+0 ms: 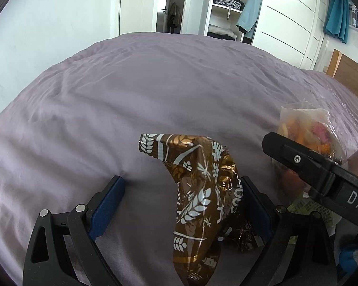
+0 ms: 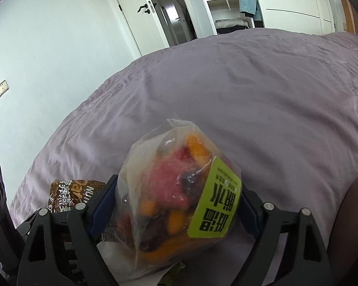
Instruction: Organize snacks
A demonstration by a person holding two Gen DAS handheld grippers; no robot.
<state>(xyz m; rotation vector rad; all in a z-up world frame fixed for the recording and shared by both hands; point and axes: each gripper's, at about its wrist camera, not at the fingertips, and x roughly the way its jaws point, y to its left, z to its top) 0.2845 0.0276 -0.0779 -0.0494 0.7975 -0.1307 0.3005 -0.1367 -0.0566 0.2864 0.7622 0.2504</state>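
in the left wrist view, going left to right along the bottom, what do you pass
left gripper's left finger → brown wheat-print snack bag → left gripper's right finger → right gripper's black finger, with the clear bag of colourful snacks behind it

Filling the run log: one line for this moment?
left gripper: open, brown bag between | right gripper: shut on fruit bag | bed

Black tongs [image 1: 182, 205] with blue pads [image 1: 108, 208], silver rivets, white lettering.

Glossy crinkled foil snack bag [image 1: 198, 190], clear plastic fruit pouch [image 2: 176, 195], matt wrinkled cloth bedspread [image 1: 131, 90].
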